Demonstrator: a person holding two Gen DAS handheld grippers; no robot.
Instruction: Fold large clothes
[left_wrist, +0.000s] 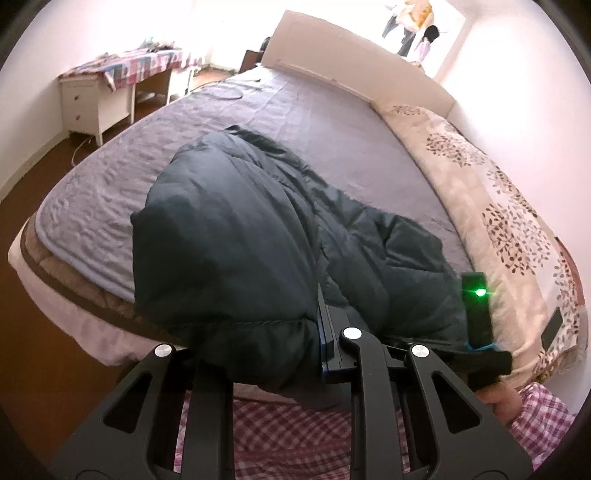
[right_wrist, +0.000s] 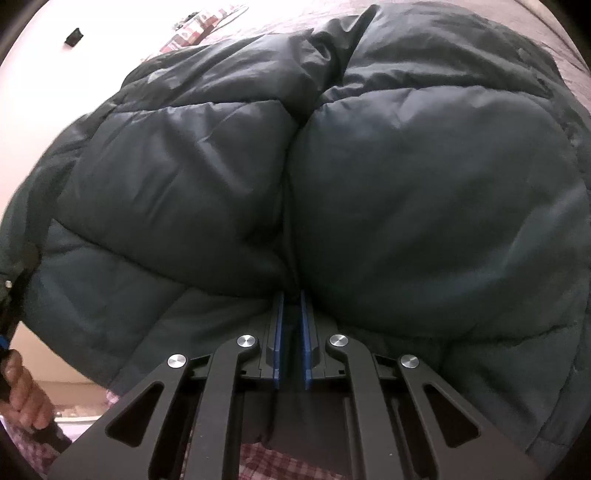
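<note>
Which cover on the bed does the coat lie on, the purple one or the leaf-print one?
The purple sheet. The dark coat rests on it; the leaf-print quilt lies alongside, nearer the wall.

Right gripper (right_wrist: 291, 314): blue-padded fingers (right_wrist: 277, 343) stand close together, clamping a fold of the dark padded jacket (right_wrist: 406, 206), which fills most of the view. At the left edge, a hand (right_wrist: 24, 398) grips a black handle. Checked pink fabric (right_wrist: 266, 461) shows at bottom.
</note>
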